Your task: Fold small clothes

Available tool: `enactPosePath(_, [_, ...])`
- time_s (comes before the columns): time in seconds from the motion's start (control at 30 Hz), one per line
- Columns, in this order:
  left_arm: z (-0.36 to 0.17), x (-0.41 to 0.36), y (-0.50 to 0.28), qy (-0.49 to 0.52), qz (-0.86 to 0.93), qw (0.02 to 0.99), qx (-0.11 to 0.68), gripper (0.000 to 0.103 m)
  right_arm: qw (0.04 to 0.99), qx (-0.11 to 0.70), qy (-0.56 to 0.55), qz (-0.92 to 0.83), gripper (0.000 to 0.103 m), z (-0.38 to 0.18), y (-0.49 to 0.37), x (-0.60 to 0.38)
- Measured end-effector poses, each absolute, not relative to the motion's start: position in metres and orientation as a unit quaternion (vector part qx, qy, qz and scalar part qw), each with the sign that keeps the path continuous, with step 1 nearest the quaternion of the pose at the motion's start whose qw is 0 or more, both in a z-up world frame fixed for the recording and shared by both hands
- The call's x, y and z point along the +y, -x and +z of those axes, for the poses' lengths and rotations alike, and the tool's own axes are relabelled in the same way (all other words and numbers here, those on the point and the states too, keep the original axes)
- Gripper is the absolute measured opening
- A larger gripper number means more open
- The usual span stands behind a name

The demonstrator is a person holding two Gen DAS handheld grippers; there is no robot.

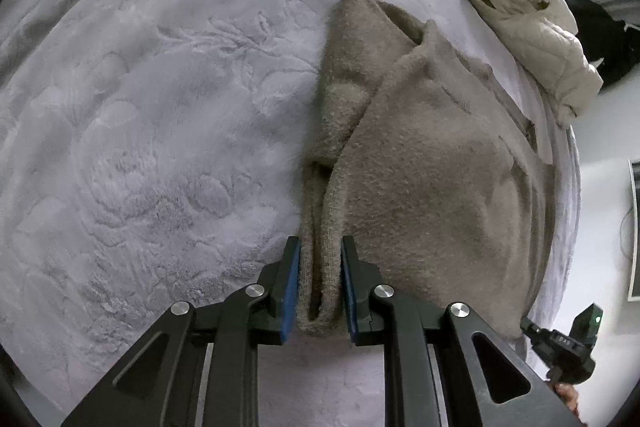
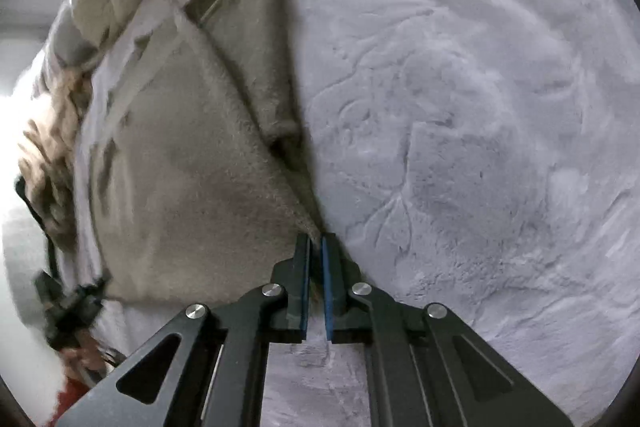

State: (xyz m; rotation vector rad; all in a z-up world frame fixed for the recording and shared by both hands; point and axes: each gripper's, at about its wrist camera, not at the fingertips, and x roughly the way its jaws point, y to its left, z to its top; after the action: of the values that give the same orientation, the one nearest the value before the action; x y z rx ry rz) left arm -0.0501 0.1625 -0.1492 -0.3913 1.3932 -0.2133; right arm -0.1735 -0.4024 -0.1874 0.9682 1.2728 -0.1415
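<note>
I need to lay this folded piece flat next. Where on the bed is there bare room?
The embossed grey blanket lies bare left of the taupe knit garment in the left wrist view, right of it in the right wrist view. Crowded: the bed edge beyond the garment, with the cream quilted jacket and other clothes.

Bare blanket (image 1: pixel 140 127) beside clothes pile (image 1: pixel 528 27)
</note>
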Motion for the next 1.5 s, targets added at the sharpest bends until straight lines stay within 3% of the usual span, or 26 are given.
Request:
enactPosePath(0.1, [-0.144,0.162,0.051,0.162,-0.085,0.750,0.635,0.020,0.702,0.582,-0.405,-0.066,0.006,-0.178,0.168,-0.397])
enactPosePath(0.13, [-0.143,0.163,0.051,0.154,-0.079,0.749,0.639,0.027,0.704,0.587,-0.393,-0.068,0.006,-0.176,0.166,-0.394])
enactPosePath(0.17, [-0.143,0.164,0.052,0.144,-0.070,0.749,0.643,0.042,0.705,0.593,-0.383,-0.072,0.006,-0.174,0.166,-0.392])
enactPosePath(0.23, [-0.139,0.167,0.055,0.121,-0.048,0.754,0.644,0.060,0.703,0.600,-0.374,-0.080,0.008,-0.169,0.167,-0.389])
enactPosePath(0.67, [-0.111,0.155,0.088,0.043,-0.081,0.749,0.657,0.060,0.709,0.604,-0.359,-0.055,0.012,-0.116,0.173,-0.328])
enactPosePath(0.7, [-0.109,0.152,0.091,0.038,-0.086,0.748,0.657,0.060,0.708,0.606,-0.360,-0.050,0.018,-0.115,0.170,-0.320])
enactPosePath(0.77, [-0.105,0.145,0.098,0.025,-0.101,0.745,0.659,0.060,0.704,0.611,-0.359,-0.038,0.044,-0.111,0.166,-0.308])
enactPosePath(0.8, [-0.102,0.141,0.101,0.019,-0.106,0.744,0.659,0.060,0.704,0.612,-0.359,-0.032,0.065,-0.109,0.164,-0.300])
enactPosePath(0.83, [-0.100,0.138,0.104,0.012,-0.111,0.744,0.659,0.060,0.706,0.610,-0.359,-0.027,0.070,-0.105,0.165,-0.295])
enactPosePath(0.97, [-0.091,0.128,0.117,-0.003,-0.134,0.744,0.655,0.078,0.710,0.613,-0.345,-0.007,0.070,-0.095,0.158,-0.270])
enactPosePath(1.1, [-0.087,0.126,0.125,-0.007,-0.141,0.742,0.655,0.079,0.711,0.622,-0.328,0.003,0.080,-0.088,0.155,-0.251])
enactPosePath(1.3, [-0.088,0.130,0.130,-0.004,-0.146,0.737,0.660,0.079,0.727,0.609,-0.316,0.024,0.083,-0.075,0.155,-0.228])
enactPosePath(1.37, [-0.090,0.130,0.131,-0.010,-0.146,0.736,0.661,0.079,0.729,0.611,-0.306,0.038,0.091,-0.073,0.153,-0.218])
enactPosePath(1.4, [-0.090,0.130,0.131,-0.013,-0.146,0.736,0.660,0.079,0.728,0.615,-0.299,0.044,0.102,-0.072,0.152,-0.212])
enactPosePath(1.5, [-0.091,0.130,0.133,-0.023,-0.144,0.735,0.662,0.079,0.723,0.624,-0.293,0.058,0.103,-0.073,0.149,-0.198])
